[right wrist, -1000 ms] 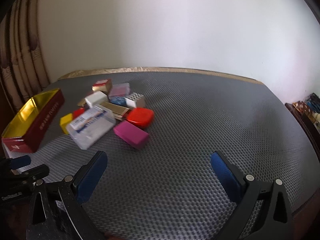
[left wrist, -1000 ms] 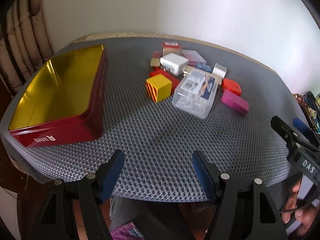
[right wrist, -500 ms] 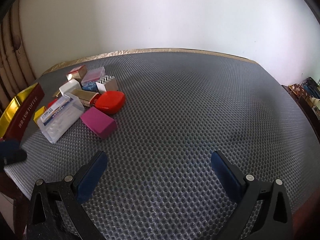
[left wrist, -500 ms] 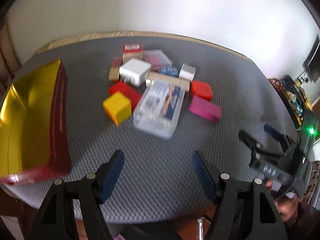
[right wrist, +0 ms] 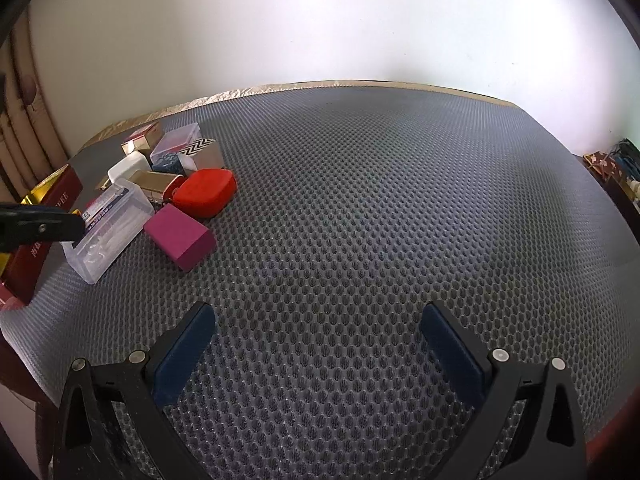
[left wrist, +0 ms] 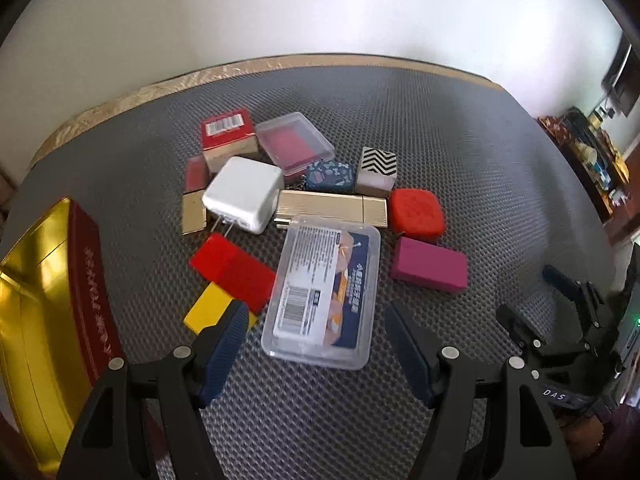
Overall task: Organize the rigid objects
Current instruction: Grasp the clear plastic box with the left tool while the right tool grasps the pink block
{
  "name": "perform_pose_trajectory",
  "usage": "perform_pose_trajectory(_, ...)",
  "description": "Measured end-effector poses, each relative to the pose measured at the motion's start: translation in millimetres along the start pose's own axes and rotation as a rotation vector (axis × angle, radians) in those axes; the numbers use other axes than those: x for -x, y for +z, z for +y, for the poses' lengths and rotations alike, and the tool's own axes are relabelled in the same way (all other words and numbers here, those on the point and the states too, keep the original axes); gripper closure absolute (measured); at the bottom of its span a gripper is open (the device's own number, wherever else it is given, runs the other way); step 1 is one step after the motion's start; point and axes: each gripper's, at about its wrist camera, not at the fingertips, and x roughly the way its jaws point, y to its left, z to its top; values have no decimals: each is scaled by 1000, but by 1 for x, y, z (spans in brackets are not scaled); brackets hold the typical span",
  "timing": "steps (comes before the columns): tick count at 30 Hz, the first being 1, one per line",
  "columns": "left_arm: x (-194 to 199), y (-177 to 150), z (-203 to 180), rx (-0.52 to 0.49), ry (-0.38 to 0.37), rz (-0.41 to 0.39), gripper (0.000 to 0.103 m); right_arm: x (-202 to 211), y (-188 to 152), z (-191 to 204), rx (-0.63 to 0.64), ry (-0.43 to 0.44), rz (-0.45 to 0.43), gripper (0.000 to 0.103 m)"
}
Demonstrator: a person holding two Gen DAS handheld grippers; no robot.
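A heap of small rigid objects lies on the grey mesh mat [left wrist: 460, 160]. In the left wrist view my left gripper [left wrist: 316, 312] is open, its fingers straddling the near end of a clear plastic box [left wrist: 324, 292] with a printed label. Around the box lie a yellow block [left wrist: 208, 312], a red block [left wrist: 232, 268], a white charger [left wrist: 244, 194], a gold bar [left wrist: 332, 208], a red case [left wrist: 416, 214] and a magenta block [left wrist: 428, 270]. My right gripper [right wrist: 318, 324] is open over bare mat, right of the heap; the magenta block [right wrist: 180, 236] is nearest to it.
A red tin with a gold inside [left wrist: 36, 304] stands open at the left edge. At the back of the heap sit a red-and-gold box [left wrist: 228, 136], a clear pink-filled case [left wrist: 294, 142], a blue patterned case [left wrist: 330, 176] and a zigzag-patterned box [left wrist: 378, 170]. A wall closes the far side.
My left gripper has moved forward and right, from the table's near edge up to the clear box. My right gripper has advanced slightly over the mat.
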Motion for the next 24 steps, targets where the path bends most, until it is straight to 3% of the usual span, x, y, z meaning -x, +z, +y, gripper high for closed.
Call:
perform_pose_trajectory(9,-15,13,0,-66,20,46,31,-4,2,0,11,4,-11,0)
perform_pose_trajectory(14,-25,13,1,-67,-39,103,31,-1,0,-2,8,1,-16,0)
perform_pose_trajectory(21,-31,12,2,-80,-32,97,31,-2,0,-2,7,3,-22,0)
perform_pose_trajectory(23,-36,12,0,-96,-6,114,41,-2,0,-2,6,3,-24,0)
perform_pose_trajectory(24,-38,12,0,-103,6,120,41,-2,0,-3,5,5,-25,0)
